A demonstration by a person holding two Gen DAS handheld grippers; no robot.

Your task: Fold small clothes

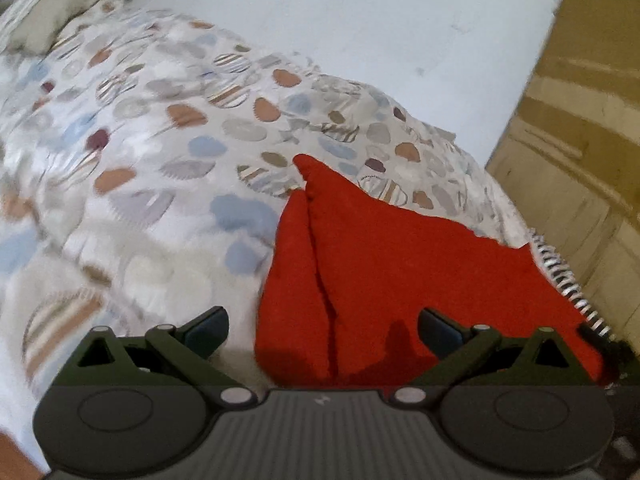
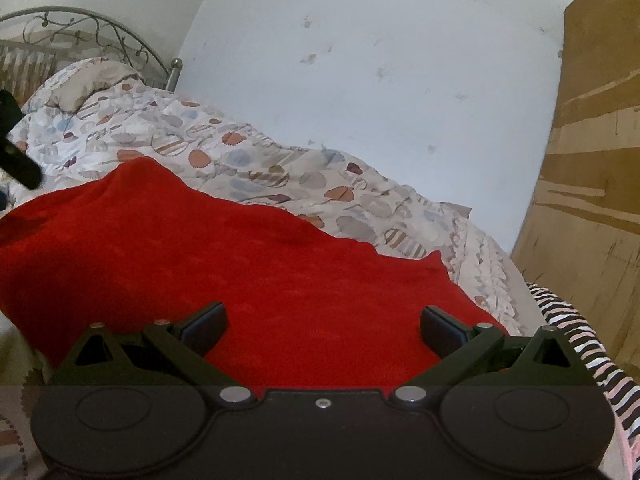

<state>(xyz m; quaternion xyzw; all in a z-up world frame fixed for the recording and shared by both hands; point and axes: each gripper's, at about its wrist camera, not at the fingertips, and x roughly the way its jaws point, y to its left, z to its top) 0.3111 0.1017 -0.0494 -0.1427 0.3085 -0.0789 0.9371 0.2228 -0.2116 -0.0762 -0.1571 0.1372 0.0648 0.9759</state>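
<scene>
A red fleece garment (image 1: 400,256) lies on the patterned bedspread (image 1: 160,140), with a long fold line running down its left part. My left gripper (image 1: 323,330) is open just above its near edge, nothing between the fingers. In the right wrist view the same red garment (image 2: 224,264) spreads wide across the bed. My right gripper (image 2: 323,326) hangs open over its near edge, fingers wide apart and empty. A dark piece of the other gripper (image 2: 16,160) shows at the far left edge.
A black-and-white striped cloth (image 2: 592,352) lies at the bed's right edge, beside the red garment. A pillow (image 2: 88,84) and metal headboard (image 2: 80,28) are at the far left. A pale wall (image 2: 380,80) runs behind; a wooden wardrobe (image 2: 592,160) stands on the right.
</scene>
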